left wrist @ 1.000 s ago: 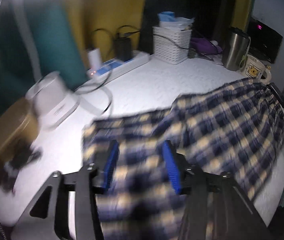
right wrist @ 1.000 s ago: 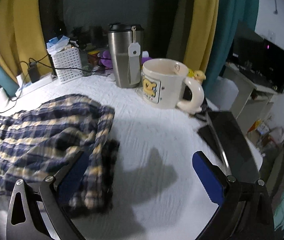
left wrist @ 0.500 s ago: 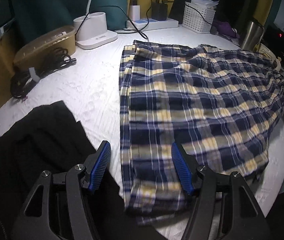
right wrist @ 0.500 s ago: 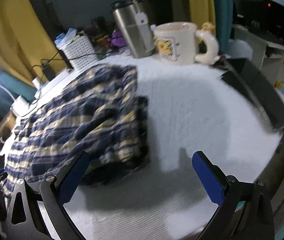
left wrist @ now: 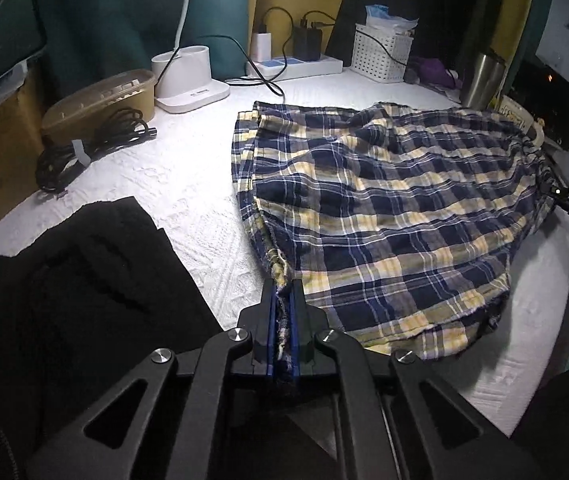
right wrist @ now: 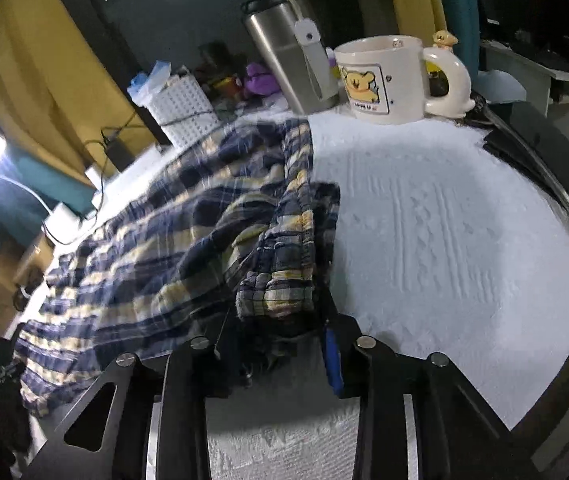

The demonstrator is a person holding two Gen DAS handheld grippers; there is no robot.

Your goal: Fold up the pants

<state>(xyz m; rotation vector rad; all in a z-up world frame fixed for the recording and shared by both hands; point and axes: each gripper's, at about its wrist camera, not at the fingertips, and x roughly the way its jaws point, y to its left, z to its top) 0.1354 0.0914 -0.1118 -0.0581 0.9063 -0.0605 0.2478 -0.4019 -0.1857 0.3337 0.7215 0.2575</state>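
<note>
The blue and yellow plaid pants [left wrist: 384, 208] lie spread across the white textured cover [left wrist: 188, 200]. My left gripper [left wrist: 283, 284] is shut on the frayed hem corner nearest me, and cloth shows between its blue pads. In the right wrist view the pants [right wrist: 164, 248] run away to the left. Their gathered waistband [right wrist: 280, 280] sits bunched between the jaws of my right gripper [right wrist: 276, 344], which are closing on it. One blue pad [right wrist: 331, 360] shows on the right; the cloth hides the other finger.
A black garment [left wrist: 64, 300] lies at the near left. Behind it are a cable bundle [left wrist: 84, 152], a brown tub [left wrist: 100, 96], a white lamp base [left wrist: 190, 84], a power strip [left wrist: 296, 66] and a white basket [left wrist: 382, 58]. A steel tumbler [right wrist: 288, 64], a mug [right wrist: 384, 76] and a dark flat device [right wrist: 556, 168] stand near the waistband.
The left jaws, half open over the hem before, have shut on its corner. The right jaws, wide open beside the waistband, have moved onto it and narrowed.
</note>
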